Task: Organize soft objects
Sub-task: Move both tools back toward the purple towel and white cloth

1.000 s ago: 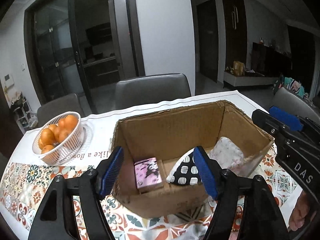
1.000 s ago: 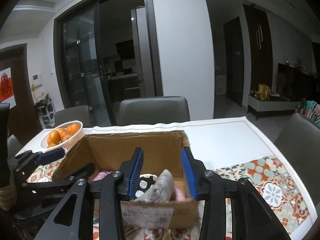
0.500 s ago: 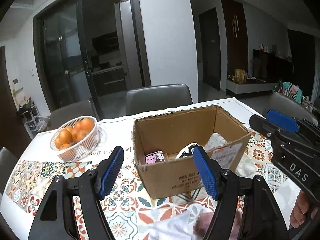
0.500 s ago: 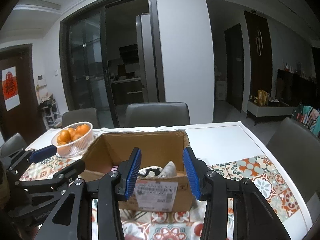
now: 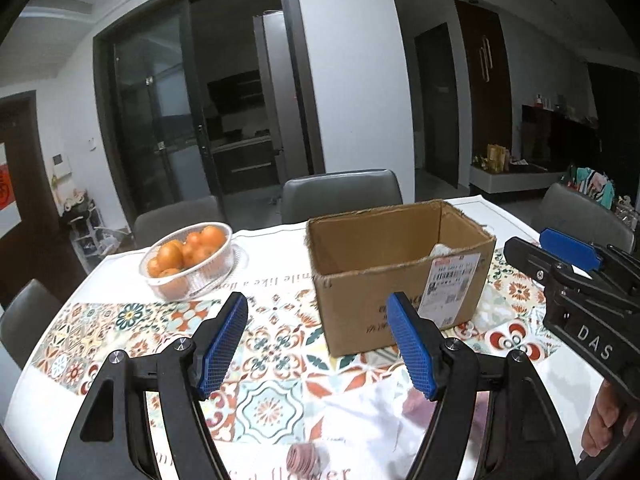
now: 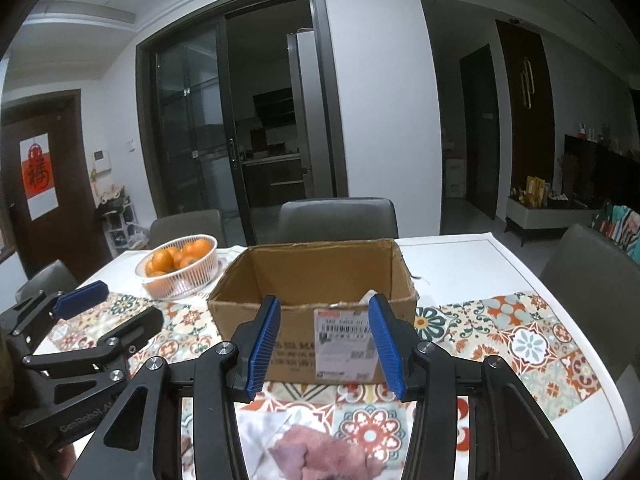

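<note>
An open cardboard box [image 5: 400,280] [image 6: 304,276] stands on the patterned tablecloth, with only a white soft corner [image 5: 442,249] [image 6: 370,296] showing above its near wall. A white and pink cloth [image 5: 400,412] [image 6: 320,456] lies on the table in front of the box, below both grippers. A small pink roll [image 5: 306,458] lies beside it. My left gripper [image 5: 316,320] is open and empty, back from the box. My right gripper [image 6: 324,312] is also open and empty, facing the box's label. Each gripper shows at the edge of the other's view.
A white basket of oranges [image 5: 188,256] [image 6: 178,264] sits left of the box. Grey chairs [image 5: 340,196] stand along the far and side edges of the table. The table's white edge [image 6: 560,280] runs on the right.
Both grippers have drawn back from over the box toward the near side of the table. The box's contents have dropped out of sight, and the cloth has come into view below.
</note>
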Demonstrator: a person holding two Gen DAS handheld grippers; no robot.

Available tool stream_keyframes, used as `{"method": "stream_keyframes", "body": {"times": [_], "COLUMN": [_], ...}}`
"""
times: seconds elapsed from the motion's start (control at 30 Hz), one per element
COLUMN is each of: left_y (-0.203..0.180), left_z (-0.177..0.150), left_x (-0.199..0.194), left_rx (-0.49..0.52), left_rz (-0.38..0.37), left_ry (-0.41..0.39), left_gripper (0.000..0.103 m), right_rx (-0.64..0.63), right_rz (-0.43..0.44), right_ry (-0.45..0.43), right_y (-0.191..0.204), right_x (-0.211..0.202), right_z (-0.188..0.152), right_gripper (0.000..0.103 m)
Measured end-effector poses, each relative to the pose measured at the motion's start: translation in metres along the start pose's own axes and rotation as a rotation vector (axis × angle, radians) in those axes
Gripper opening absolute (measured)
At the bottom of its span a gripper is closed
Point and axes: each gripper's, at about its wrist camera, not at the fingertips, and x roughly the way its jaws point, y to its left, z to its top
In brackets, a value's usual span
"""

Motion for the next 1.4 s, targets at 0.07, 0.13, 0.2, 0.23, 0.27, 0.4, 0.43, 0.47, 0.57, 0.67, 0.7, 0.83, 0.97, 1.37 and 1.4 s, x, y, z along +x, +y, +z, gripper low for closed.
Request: {"method": "stream_keyframes", "body": {"times": [0.07, 0.13, 0.2, 0.23, 0.27, 0.4, 0.43, 0.47, 0.57, 0.67, 0.7, 0.83, 0.97, 1.37, 1.4], "left_y": [0.001, 0.003, 0.004, 0.003, 0.003, 0.004, 0.005, 0.005, 0.006, 0.008, 0.009, 0.013, 0.018, 0.029, 0.029], "left_z": [-0.007, -0.015, -0.024, -0.028, -0.033, -0.048, -0.053, -0.058, -0.072, -0.083, -0.087, -0.099, -0.112, -0.141, -0.142], "left_x": [-0.005, -0.01, -0.014, -0.017, -0.019, -0.022, -0.024, -0.025, -0.027, -0.029, -0.03, -0.03, -0.023, 0.009, 0.01], "left_rx": [-0.007, -0.015, -0.021, -0.024, -0.027, -0.038, -0.046, -0.056, -0.071, -0.084, -0.09, -0.124, -0.153, -0.191, -0.192], "left_rz": [0.003, 0.014, 0.024, 0.024, 0.024, 0.024, 0.026, 0.028, 0.035, 0.05, 0.052, 0.062, 0.072, 0.065, 0.063], "left_ry": [0.004, 0.007, 0.011, 0.013, 0.018, 0.039, 0.045, 0.052, 0.069, 0.078, 0.08, 0.095, 0.118, 0.22, 0.223], "left_gripper": [0.072, 0.072, 0.072, 0.072, 0.072, 0.072, 0.072, 0.072, 0.072, 0.072, 0.072, 0.072, 0.072, 0.072, 0.072], "right_rx": [0.007, 0.015, 0.018, 0.017, 0.017, 0.026, 0.027, 0.028, 0.027, 0.018, 0.02, 0.022, 0.039, 0.06, 0.06], "right_rz": [0.004, 0.011, 0.012, 0.011, 0.01, 0.014, 0.013, 0.012, 0.015, 0.011, 0.01, 0.019, 0.009, -0.017, -0.017], "right_ry": [0.007, 0.018, 0.03, 0.036, 0.041, 0.069, 0.075, 0.08, 0.099, 0.112, 0.111, 0.125, 0.141, 0.253, 0.256], "right_y": [0.002, 0.002, 0.003, 0.003, 0.002, 0.001, 0.0, 0.001, 0.003, 0.008, 0.009, 0.013, 0.015, 0.019, 0.019], "right_x": [-0.004, -0.007, -0.009, -0.01, -0.013, -0.015, -0.015, -0.016, -0.017, -0.018, -0.019, -0.018, -0.015, 0.014, 0.015], "right_z": [-0.007, -0.013, -0.02, -0.024, -0.029, -0.044, -0.045, -0.049, -0.06, -0.072, -0.076, -0.088, -0.1, -0.126, -0.128], "right_gripper": [0.048, 0.048, 0.048, 0.048, 0.048, 0.048, 0.048, 0.048, 0.048, 0.056, 0.056, 0.058, 0.066, 0.066, 0.066]}}
